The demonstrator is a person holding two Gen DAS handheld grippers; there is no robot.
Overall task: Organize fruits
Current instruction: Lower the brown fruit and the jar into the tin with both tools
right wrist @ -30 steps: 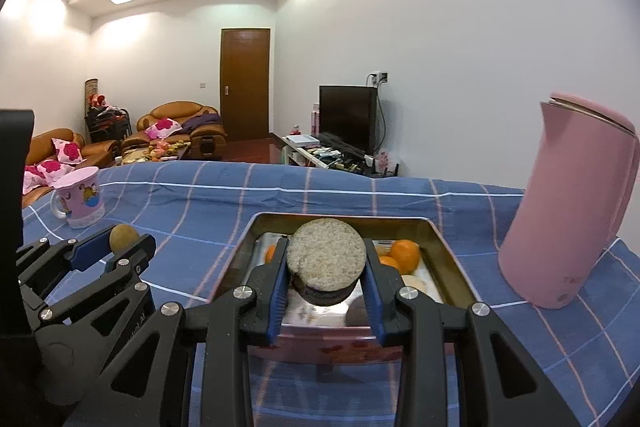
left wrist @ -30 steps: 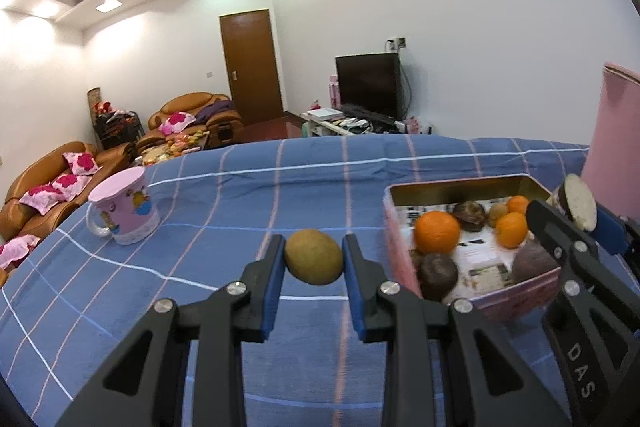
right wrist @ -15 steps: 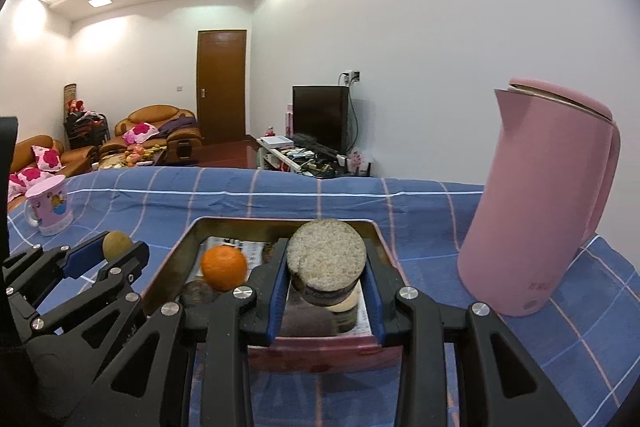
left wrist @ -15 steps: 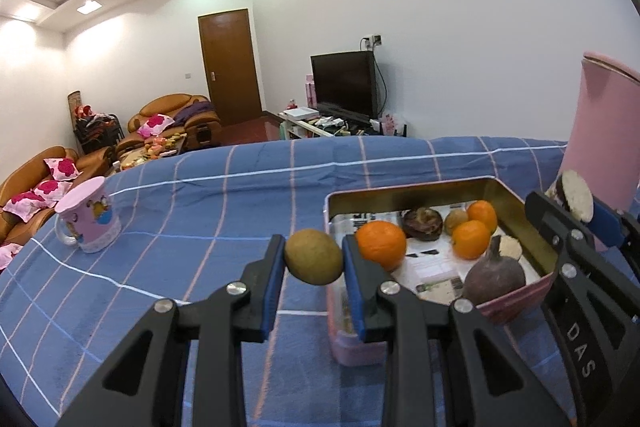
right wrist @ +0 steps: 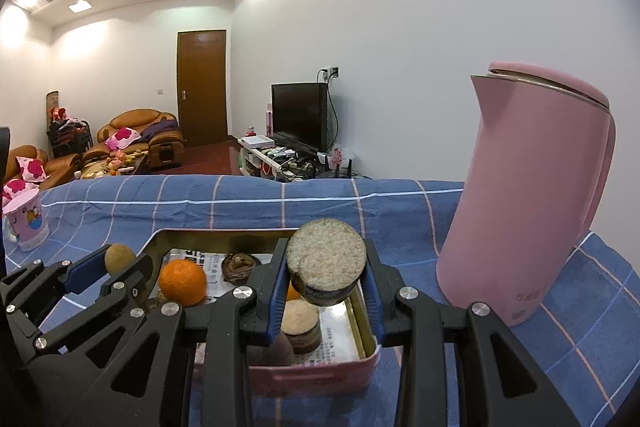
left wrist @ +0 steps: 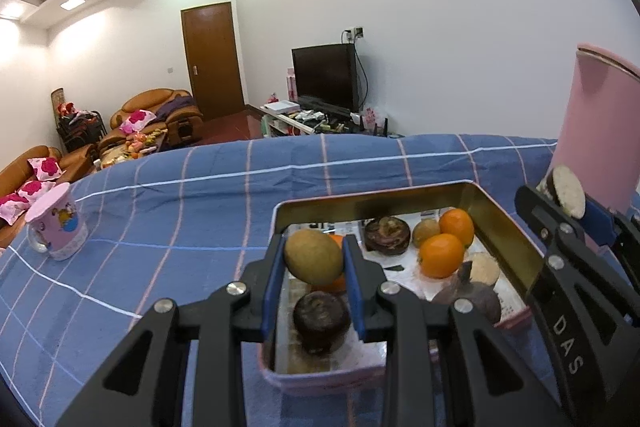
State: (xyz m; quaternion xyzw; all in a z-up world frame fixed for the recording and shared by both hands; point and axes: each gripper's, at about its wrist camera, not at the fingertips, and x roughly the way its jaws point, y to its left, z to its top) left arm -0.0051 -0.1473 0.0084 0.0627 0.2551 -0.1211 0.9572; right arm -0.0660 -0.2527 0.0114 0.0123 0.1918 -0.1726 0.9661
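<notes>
My left gripper [left wrist: 314,261] is shut on a greenish-brown kiwi-like fruit [left wrist: 313,257] and holds it above the near left part of the pink tin tray [left wrist: 372,201]. The tray holds several oranges [left wrist: 442,255], dark round fruits [left wrist: 320,321] and a cut piece. My right gripper [right wrist: 326,273] is shut on a dark round piece with a pale grainy cut face [right wrist: 326,259], held above the tray's [right wrist: 320,375] right part. The right gripper also shows at the right of the left wrist view [left wrist: 570,201].
A tall pink kettle [right wrist: 528,195] stands right of the tray on the blue checked cloth [right wrist: 240,199]. A pink mug [left wrist: 56,227] stands far left. Sofas, a door and a TV lie beyond the table edge.
Both grippers have moved right and forward with their loads. The left one has come from over the cloth to above the tray; the right one is now over the tray's right side, nearer the kettle.
</notes>
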